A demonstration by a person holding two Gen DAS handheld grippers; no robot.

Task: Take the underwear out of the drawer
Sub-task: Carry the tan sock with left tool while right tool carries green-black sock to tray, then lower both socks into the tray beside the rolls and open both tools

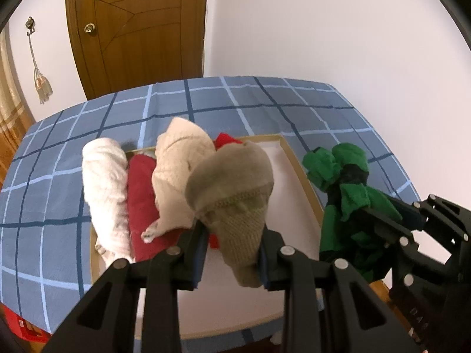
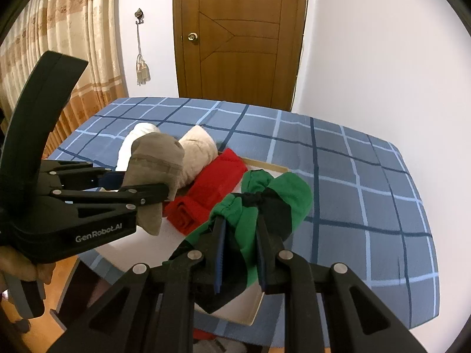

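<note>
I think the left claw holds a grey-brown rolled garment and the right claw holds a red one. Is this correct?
Not quite. The left claw does hold the grey-brown rolled garment, but the right claw holds a green and black garment, not a red one. The right wrist view shows it.

A blue checked bed (image 1: 59, 176) carries a shallow white drawer tray (image 1: 297, 158) lying on it.

A blue plaid cloth (image 2: 353, 176) covers the table. Behind its far edge stands a brown wooden door (image 2: 241, 38); a tasselled cord (image 2: 142, 67) hangs beside beige patterned curtains (image 2: 73, 44).
</note>
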